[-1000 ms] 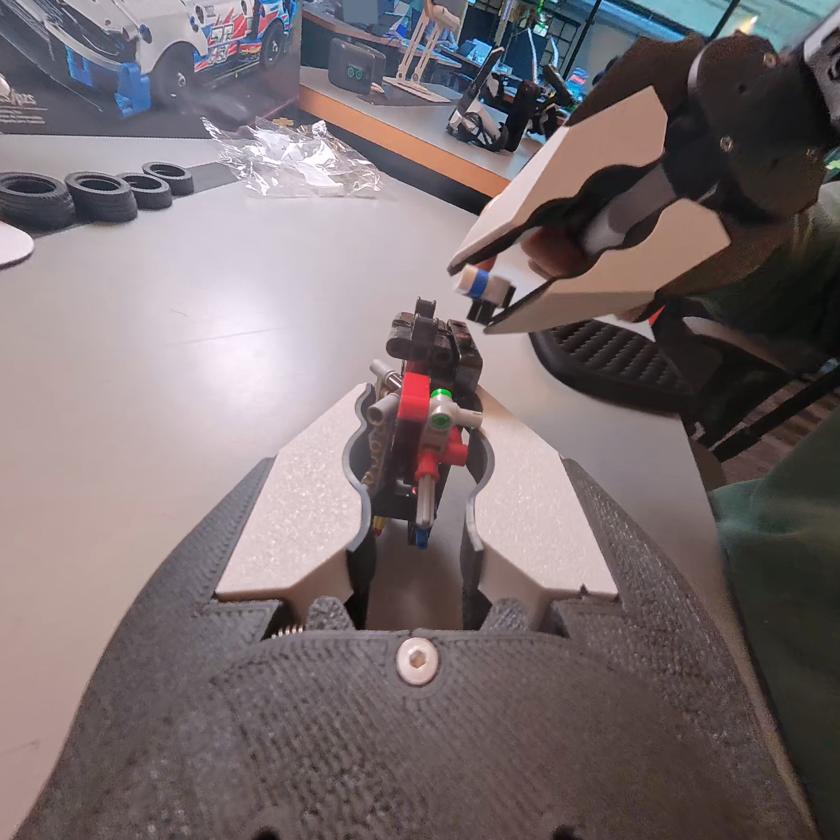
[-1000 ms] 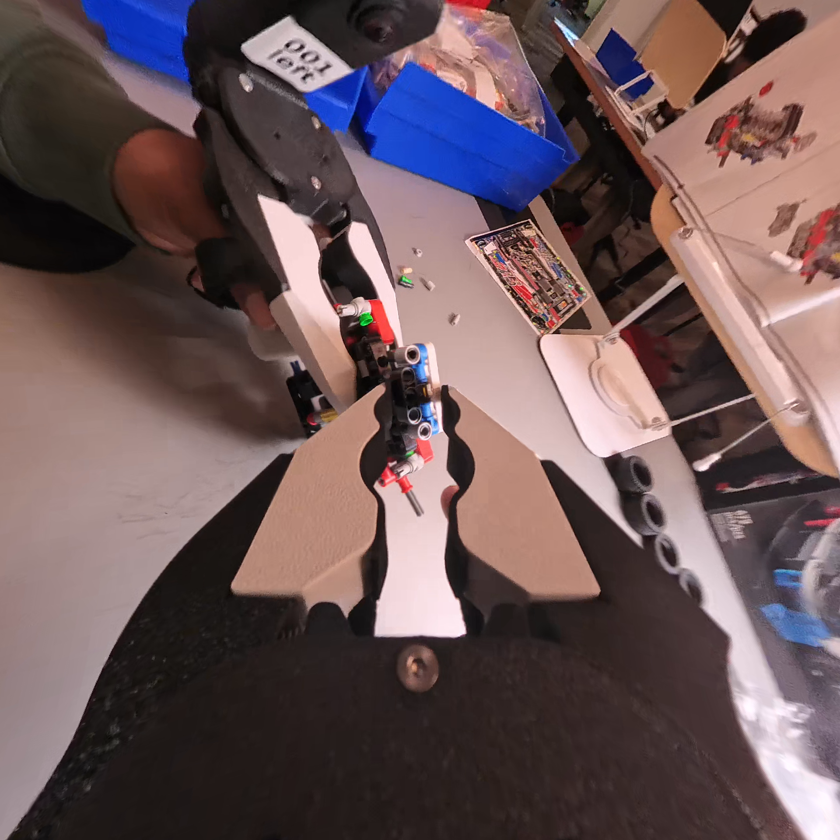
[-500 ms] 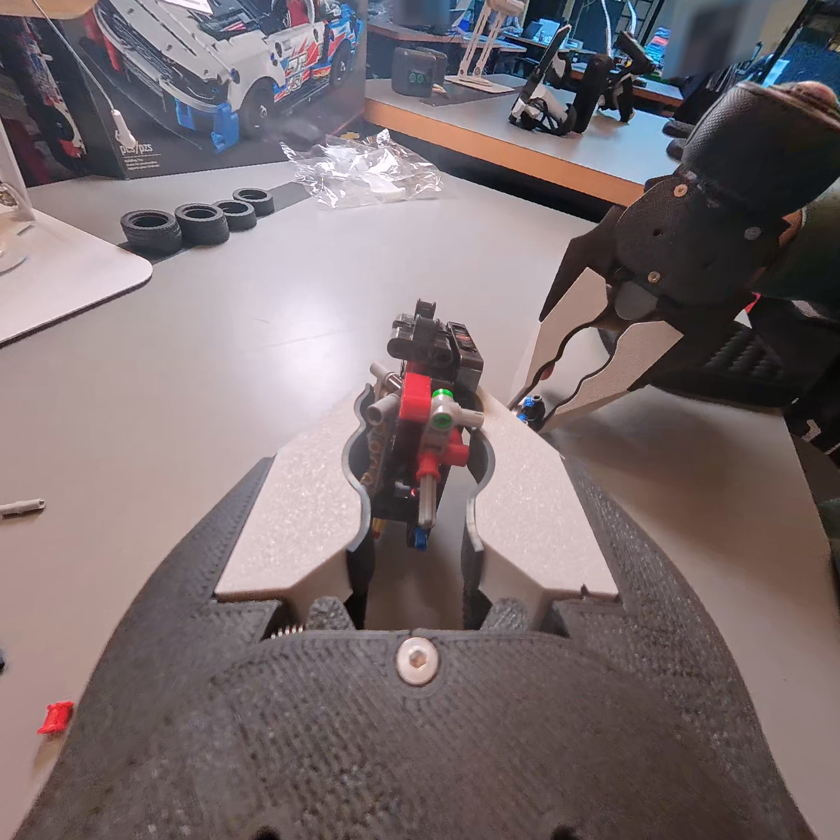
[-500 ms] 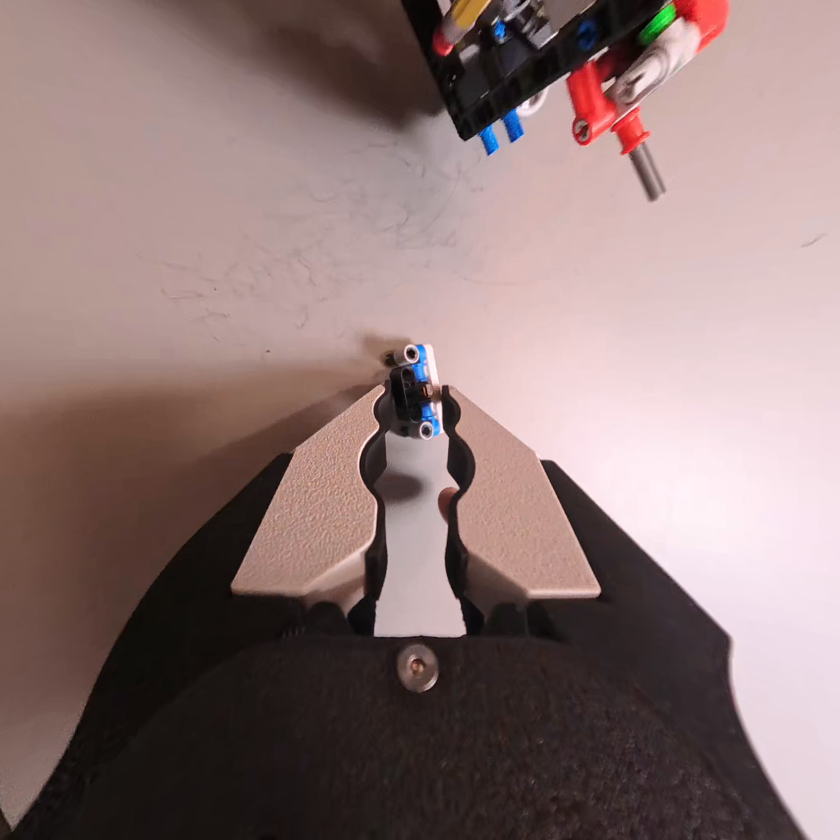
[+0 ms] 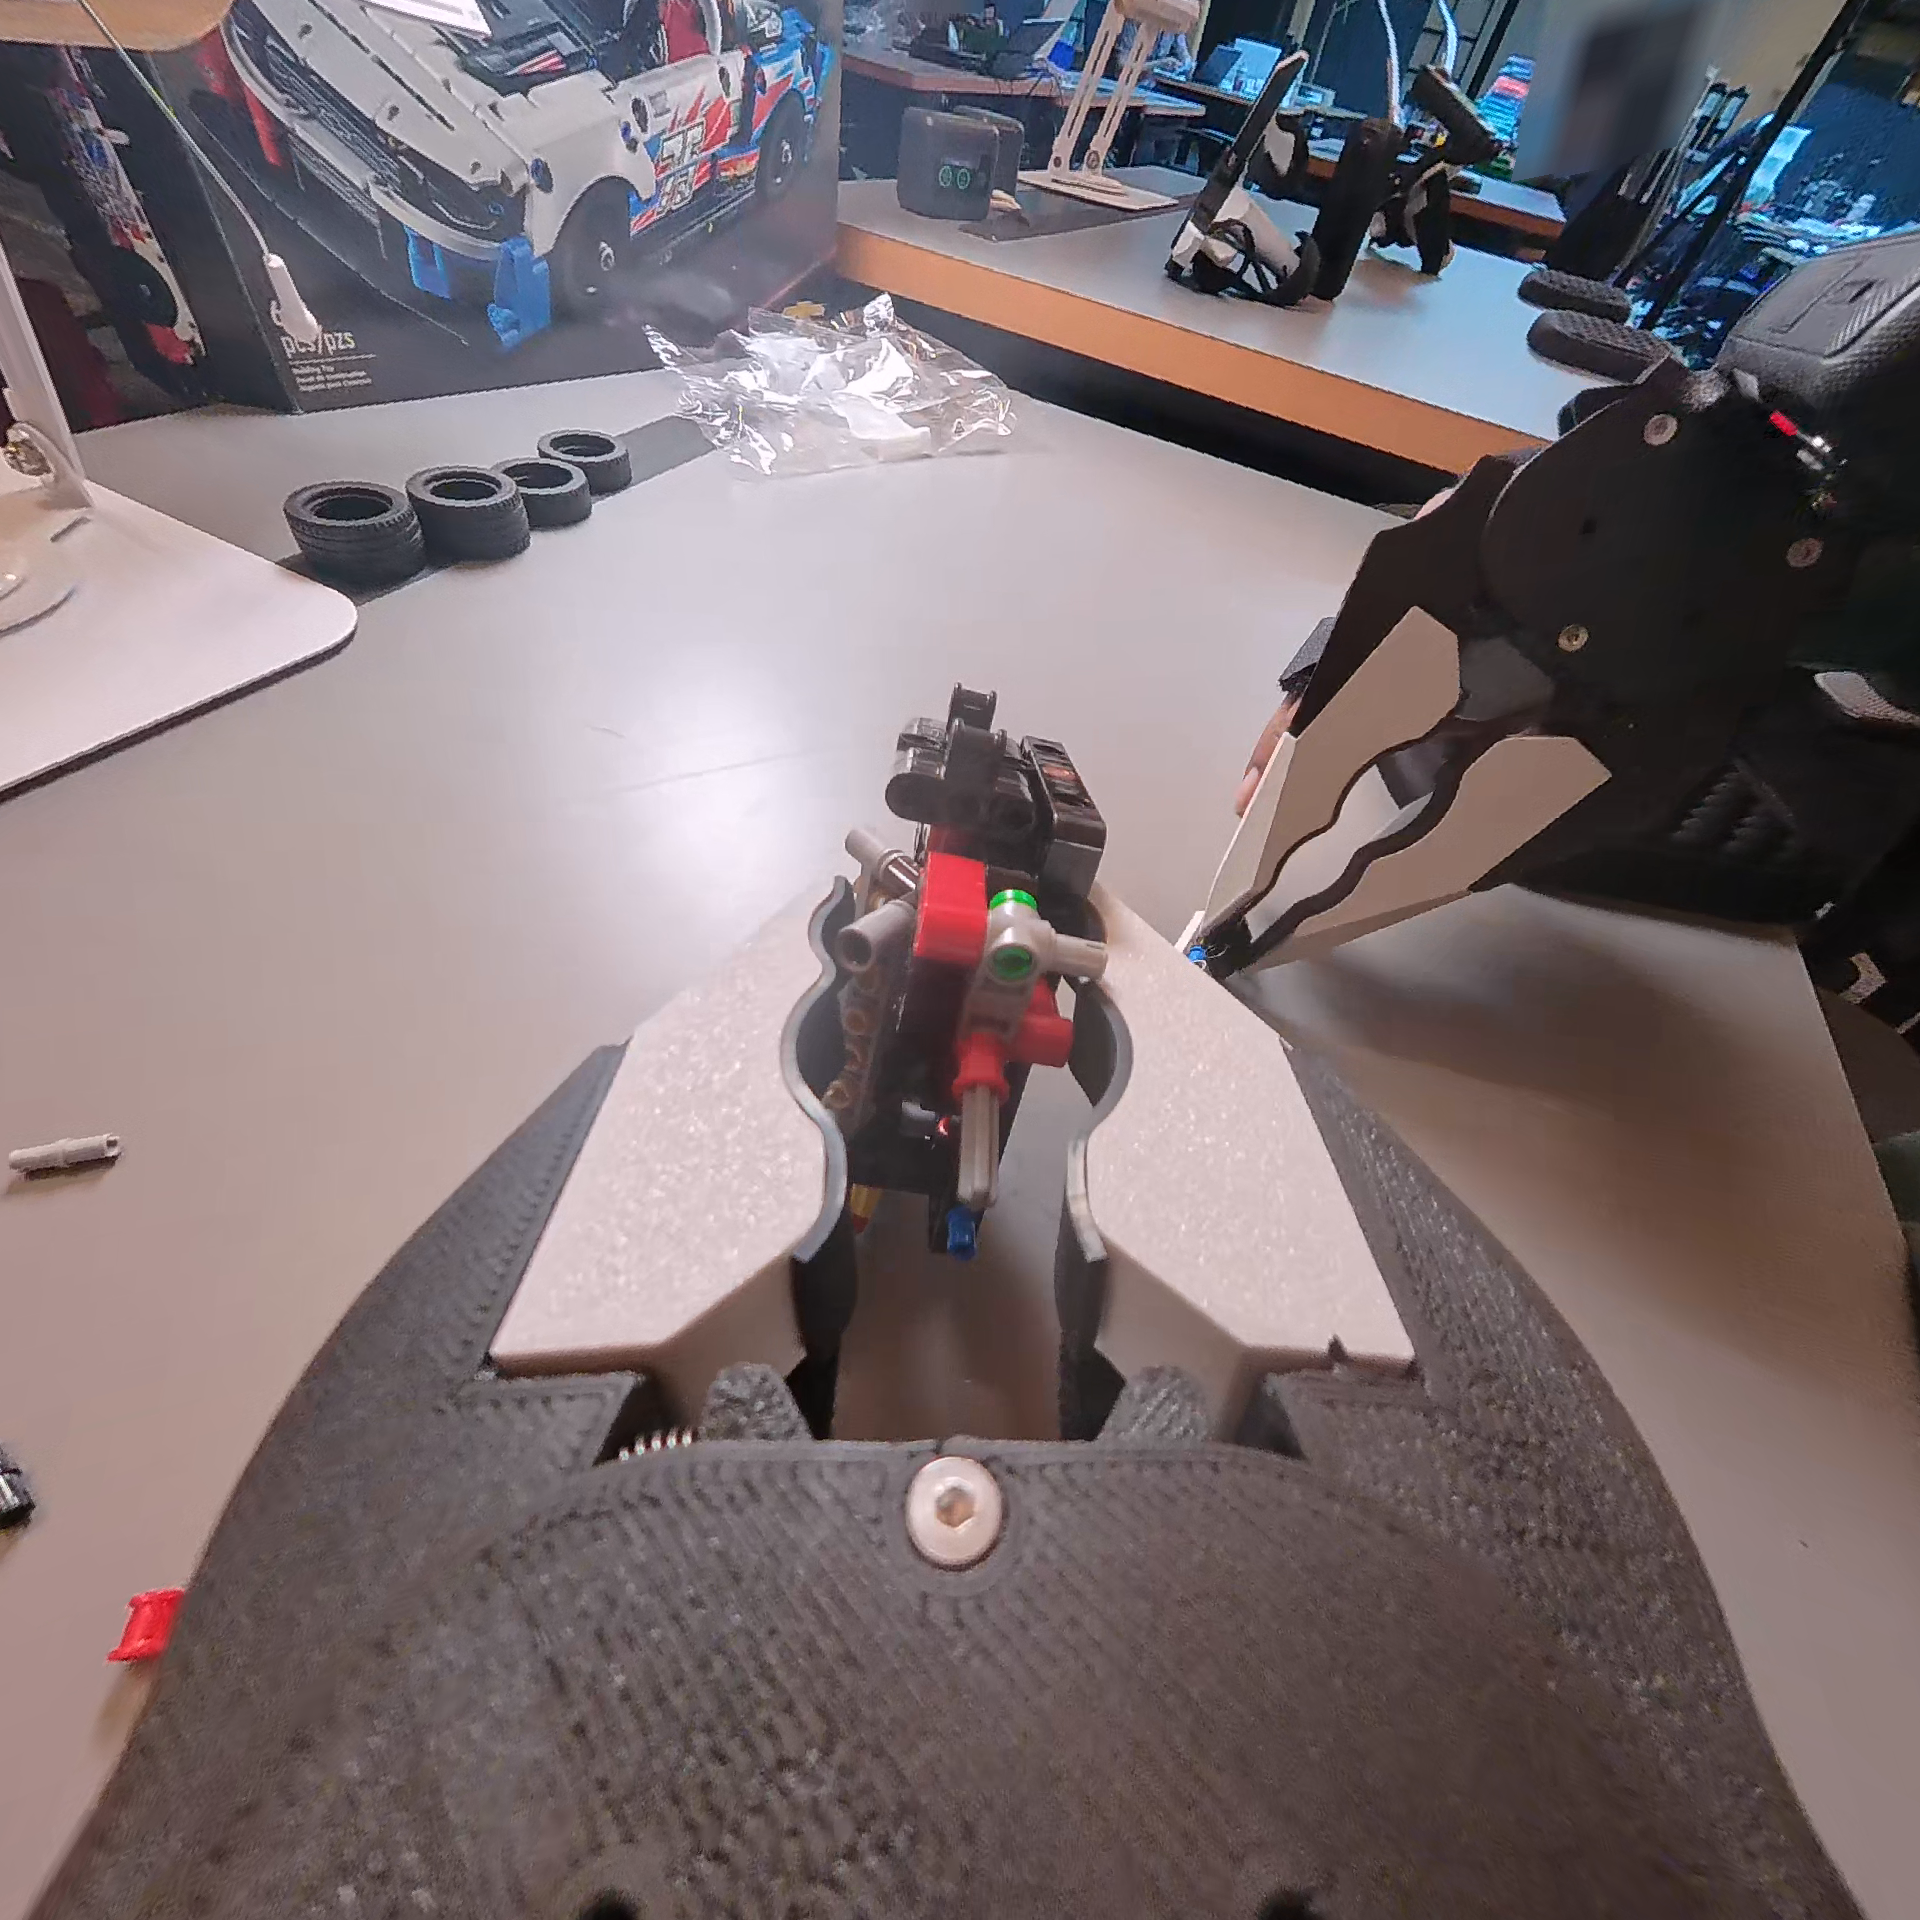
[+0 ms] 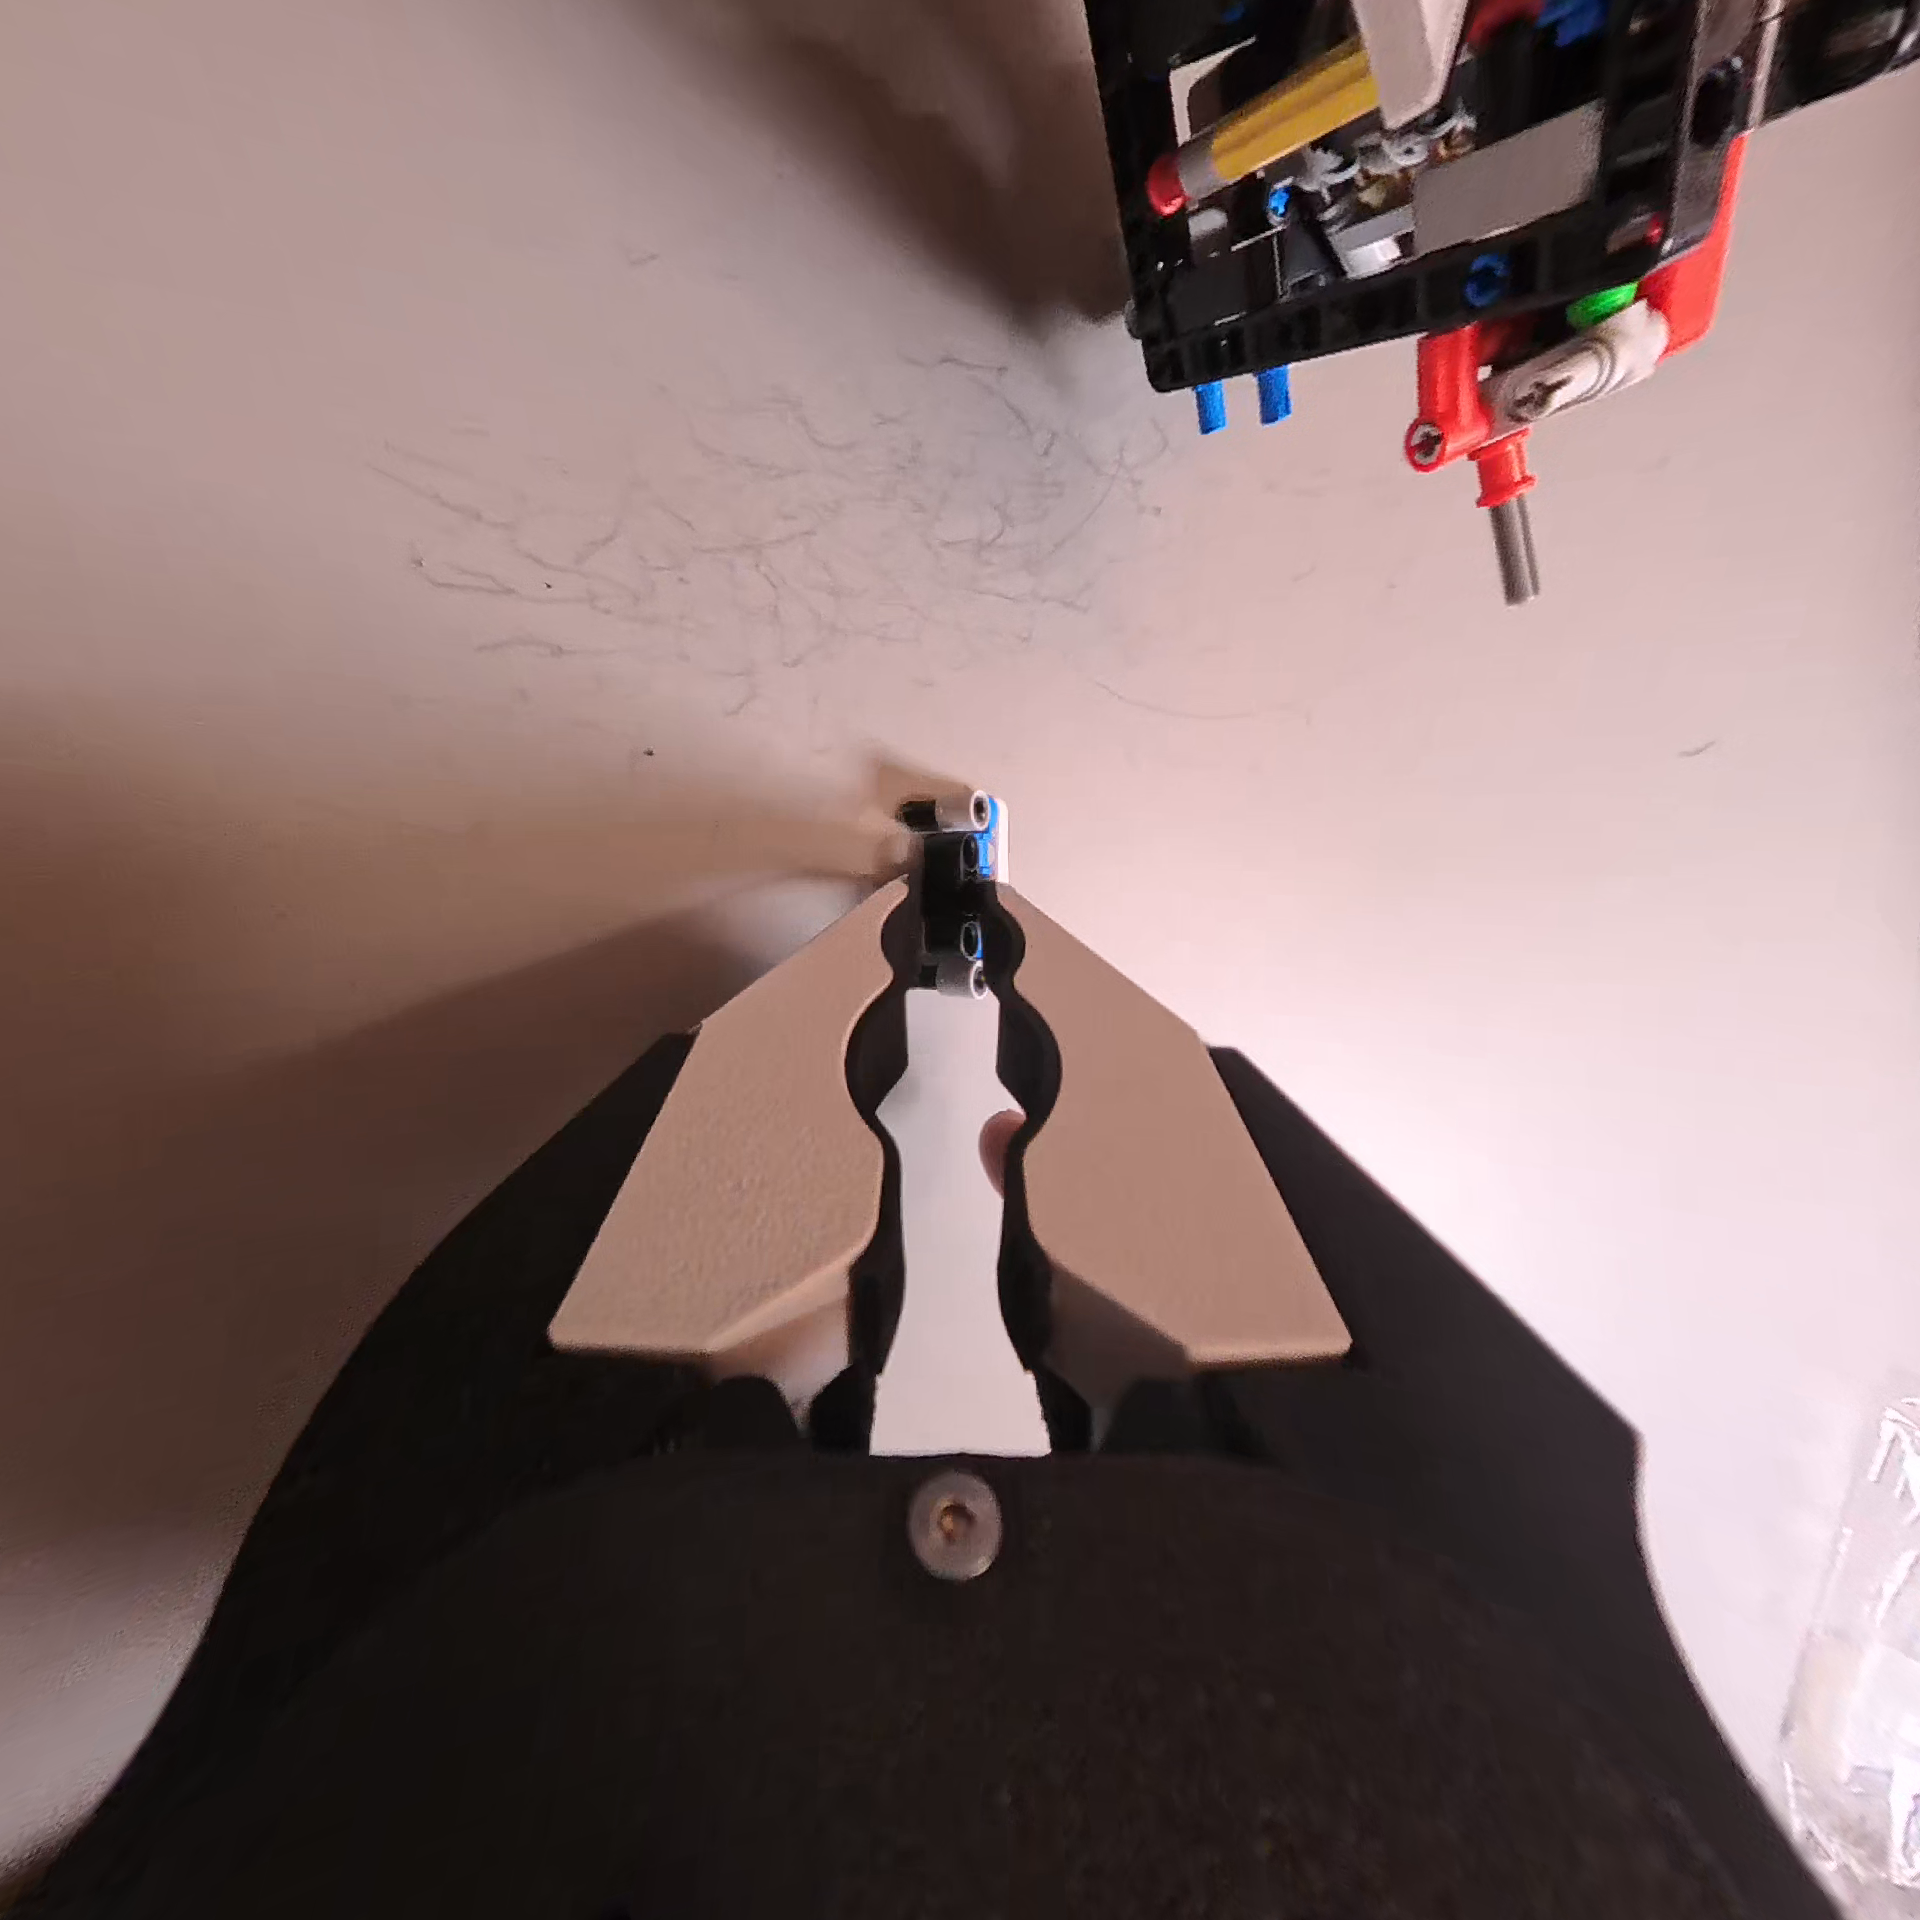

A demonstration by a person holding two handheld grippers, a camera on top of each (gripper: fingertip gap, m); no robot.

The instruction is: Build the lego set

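Note:
My left gripper (image 5: pixel 961 925) is shut on the black, red and grey lego assembly (image 5: pixel 966 935), held just above the grey table (image 5: pixel 520 831). The assembly also shows at the top right of the right wrist view (image 6: pixel 1434 197), with blue pins and a grey axle sticking out. My right gripper (image 6: pixel 961 894) points straight down at the table and is shut on a small black, blue and white lego piece (image 6: pixel 961 883), whose tip is at the table surface. In the left wrist view the right gripper (image 5: pixel 1221 940) stands just right of my left fingers.
Several black tyres (image 5: pixel 457 504) lie in a row at the back left, by the lego box (image 5: pixel 468 187) and a clear plastic bag (image 5: pixel 831 384). A white stand base (image 5: pixel 135 634) is at far left. A grey pin (image 5: pixel 62 1153) and a red piece (image 5: pixel 145 1626) lie loose at left. About 12 cm separates my left fingertips from my right.
My right gripper swung away from the assembly down to the table with the small piece, now closing tighter on it. The left gripper keeps holding the assembly and has tilted a little.

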